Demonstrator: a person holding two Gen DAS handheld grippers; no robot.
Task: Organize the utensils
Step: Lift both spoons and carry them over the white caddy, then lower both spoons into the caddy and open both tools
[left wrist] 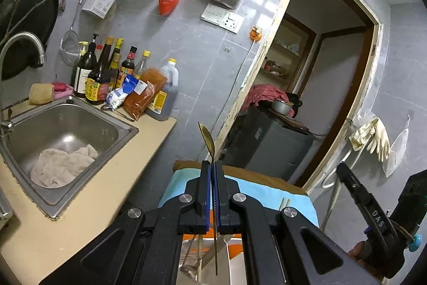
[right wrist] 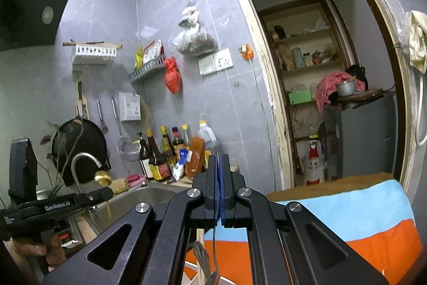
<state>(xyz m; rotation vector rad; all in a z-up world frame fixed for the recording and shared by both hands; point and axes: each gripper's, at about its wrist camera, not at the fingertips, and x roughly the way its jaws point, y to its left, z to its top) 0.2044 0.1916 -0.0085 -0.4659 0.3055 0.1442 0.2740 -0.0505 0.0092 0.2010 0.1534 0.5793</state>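
My left gripper [left wrist: 212, 164] is shut on a gold spoon [left wrist: 207, 138]. The spoon's bowl sticks up past the fingertips and its thin handle hangs down below the jaws. The same spoon [right wrist: 102, 177] and left gripper [right wrist: 106, 191] show at the left of the right wrist view, held in the air beside the sink. My right gripper [right wrist: 219, 159] is shut on a slim steel utensil handle [right wrist: 213, 245] that hangs below the jaws; a metal fork [right wrist: 205, 261] and a wooden chopstick [right wrist: 198, 253] lie under it, by a white rim.
A steel sink [left wrist: 88, 108] with a rag [left wrist: 61, 164] and tap [left wrist: 24, 44] is at left, with sauce bottles [left wrist: 106, 71] behind. A blue and orange cloth [right wrist: 347, 218] covers the surface below. An open doorway [right wrist: 333, 71] with a grey cabinet is at right.
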